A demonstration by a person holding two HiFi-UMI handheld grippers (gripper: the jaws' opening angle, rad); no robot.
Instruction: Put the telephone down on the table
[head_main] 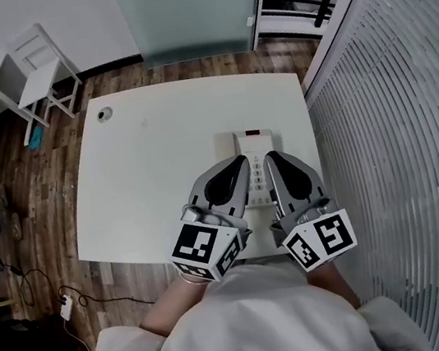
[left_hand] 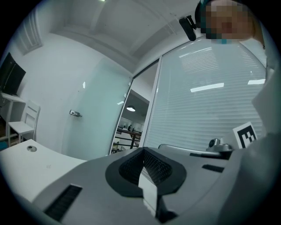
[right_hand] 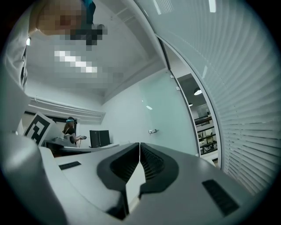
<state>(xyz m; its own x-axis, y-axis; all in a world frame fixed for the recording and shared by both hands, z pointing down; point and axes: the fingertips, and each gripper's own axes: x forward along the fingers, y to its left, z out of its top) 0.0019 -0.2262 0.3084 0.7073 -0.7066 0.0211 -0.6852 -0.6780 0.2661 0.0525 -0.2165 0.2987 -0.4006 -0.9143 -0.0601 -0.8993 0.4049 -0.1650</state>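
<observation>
L gripper (head_main: 239,161): jaws fully together, nothing btwn them, empty.
R gripper (head_main: 270,158): jaws together too, empty.
Telephone (head_main: 249,142): flat on table (head_main: 159,164), partly under both grippers, its far end just past the tips.

Cool, even indoor light fills all three views. The white surface (head_main: 151,165) is bright and evenly lit; the wooden floor (head_main: 34,210) at left is dimmer. Strip-light reflections (left_hand: 206,88) glare on the slatted glass wall (left_hand: 197,127). Both gripper views bend strongly toward black, vignetted corners, and the nearest foreground looks soft.
</observation>
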